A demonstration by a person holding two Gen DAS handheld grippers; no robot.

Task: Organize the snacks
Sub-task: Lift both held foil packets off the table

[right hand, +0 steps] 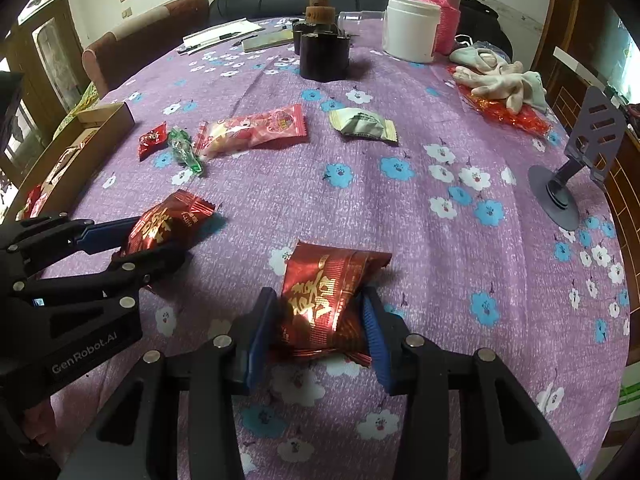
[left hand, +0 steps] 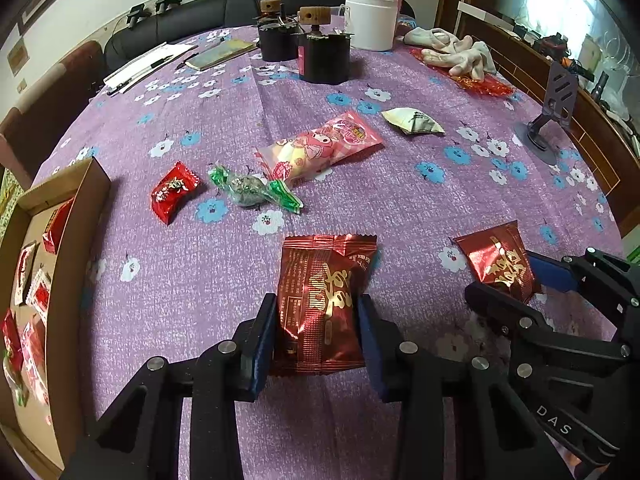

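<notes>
Your cardboard box point(left hand: 72, 248) sits at the table's left edge with small packets inside; right of it lie a candy point(left hand: 173, 192), a twisted-wrap sweet point(left hand: 252, 192), then a marshmallow pack point(left hand: 320, 148).

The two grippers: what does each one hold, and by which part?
Each is shut on a red packet: left gripper across its packet's near half, right gripper likewise on its own.

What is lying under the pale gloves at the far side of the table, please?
The pale gloves lie on a shiny red wrapper, whose edges stick out on the tablecloth. Its covered middle cannot be seen.
</notes>
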